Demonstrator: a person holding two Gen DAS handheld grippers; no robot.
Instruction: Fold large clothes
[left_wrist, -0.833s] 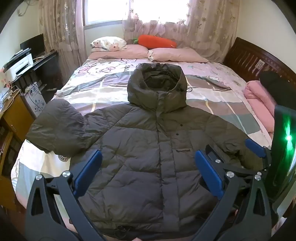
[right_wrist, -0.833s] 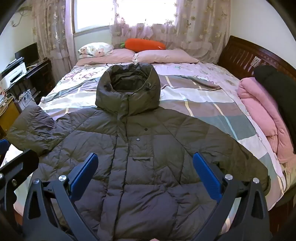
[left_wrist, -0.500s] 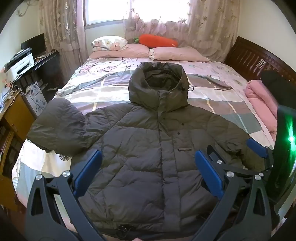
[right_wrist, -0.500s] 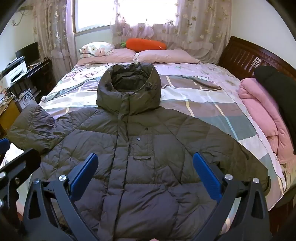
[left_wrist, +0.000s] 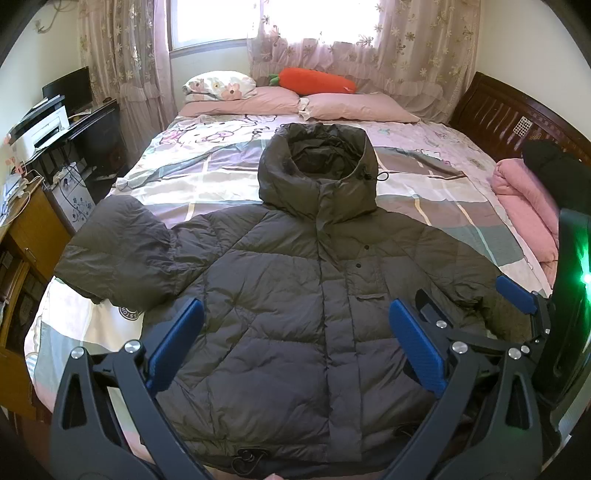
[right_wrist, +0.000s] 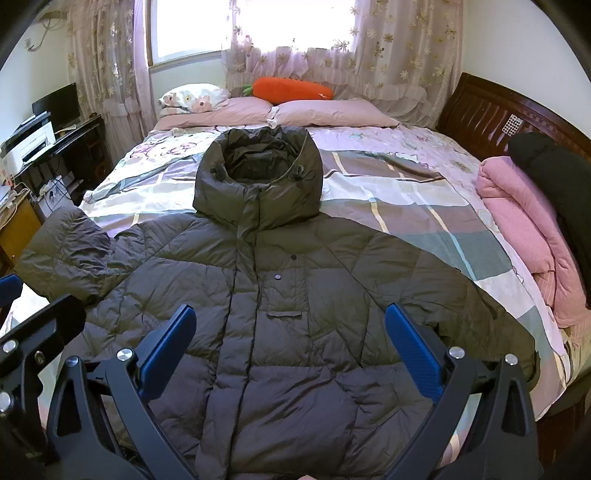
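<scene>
A large olive-grey hooded puffer jacket (left_wrist: 295, 280) lies spread face up on the bed, hood toward the pillows; it also shows in the right wrist view (right_wrist: 288, 288). Its left sleeve (left_wrist: 114, 251) bunches at the bed's left edge, its right sleeve (right_wrist: 461, 306) stretches to the right. My left gripper (left_wrist: 295, 332) is open and empty above the jacket's lower front. My right gripper (right_wrist: 288, 336) is open and empty above the lower front too, and it shows at the right of the left wrist view (left_wrist: 517, 295).
The bed (left_wrist: 207, 166) has a patchwork cover, pink pillows (left_wrist: 351, 107) and an orange carrot plush (left_wrist: 314, 79) at the head. Folded pink and black bedding (right_wrist: 517, 221) lies at the right edge before a dark wooden frame. A desk with a printer (left_wrist: 40, 129) stands left.
Both views have shifted only slightly; the jacket lies as before and both grippers stay open.
</scene>
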